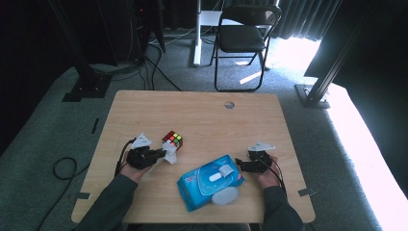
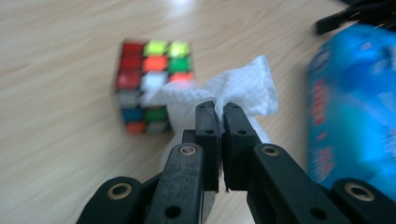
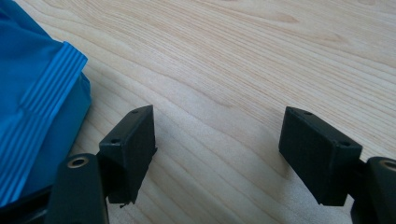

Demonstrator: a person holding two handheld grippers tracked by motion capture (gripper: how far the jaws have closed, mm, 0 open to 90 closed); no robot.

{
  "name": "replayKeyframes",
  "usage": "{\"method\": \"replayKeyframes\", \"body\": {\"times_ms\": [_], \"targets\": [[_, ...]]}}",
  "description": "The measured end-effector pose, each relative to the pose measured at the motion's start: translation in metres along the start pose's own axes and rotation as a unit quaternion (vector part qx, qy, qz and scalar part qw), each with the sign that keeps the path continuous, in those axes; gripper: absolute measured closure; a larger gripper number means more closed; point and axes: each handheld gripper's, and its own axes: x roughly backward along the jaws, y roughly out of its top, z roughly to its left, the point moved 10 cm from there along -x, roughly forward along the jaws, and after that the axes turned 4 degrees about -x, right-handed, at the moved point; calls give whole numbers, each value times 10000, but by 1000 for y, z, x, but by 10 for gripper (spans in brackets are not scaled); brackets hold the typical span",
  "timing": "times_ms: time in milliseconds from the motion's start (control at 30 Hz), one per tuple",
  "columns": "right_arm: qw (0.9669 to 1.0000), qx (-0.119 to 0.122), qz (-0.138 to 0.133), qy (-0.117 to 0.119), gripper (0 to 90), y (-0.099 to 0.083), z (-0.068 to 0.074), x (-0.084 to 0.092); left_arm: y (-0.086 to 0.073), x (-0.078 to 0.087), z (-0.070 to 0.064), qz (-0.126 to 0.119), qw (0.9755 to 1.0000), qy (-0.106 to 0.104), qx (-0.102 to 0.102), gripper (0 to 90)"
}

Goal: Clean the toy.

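My left gripper [image 2: 218, 108] is shut on a white wet wipe [image 2: 243, 88], which bunches out past the jaw tips. Just beyond the wipe [image 1: 170, 155] sits a scrambled colour cube [image 2: 152, 84] on the wooden table [image 1: 202, 115]; in the high view the left gripper [image 1: 163, 155] holds the wipe beside the cube [image 1: 172, 139]. A blue wet-wipe pack [image 1: 210, 181] lies at the table's front middle with its white lid flap [image 1: 225, 196] folded open. My right gripper [image 3: 217, 140] stands open over bare wood with nothing between its jaws, right of the pack [image 3: 35, 98]; in the high view it [image 1: 239, 165] points at the pack.
A black folding chair [image 1: 244, 36] stands beyond the table's far edge. Cables [image 1: 154, 62] run over the grey carpet at the left, and black frame posts [image 1: 327, 72] stand at both sides. A round cable hole [image 1: 229, 104] is near the far edge.
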Motion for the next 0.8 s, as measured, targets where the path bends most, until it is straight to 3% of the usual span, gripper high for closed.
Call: {"method": "replayKeyframes", "body": {"times_ms": [233,333,467,600,700,800], "targets": [[10000,2,1,-1,267,0,0,0,-26,-14,19,429,9987,279,54,817],[10000,1,-1,0,267,0,0,0,-31,-20,20,547,9981,254,91,734],[10000,0,-1,1,267,0,0,0,-36,-26,18,701,9970,329,-46,628],[10000,0,-1,1,267,0,0,0,-40,-29,19,776,9963,358,-58,566],[10000,-3,0,2,267,0,0,0,-41,-30,20,824,9956,435,-104,557],[10000,-2,-1,2,267,0,0,0,-42,-31,22,849,9949,536,-117,608]]}}
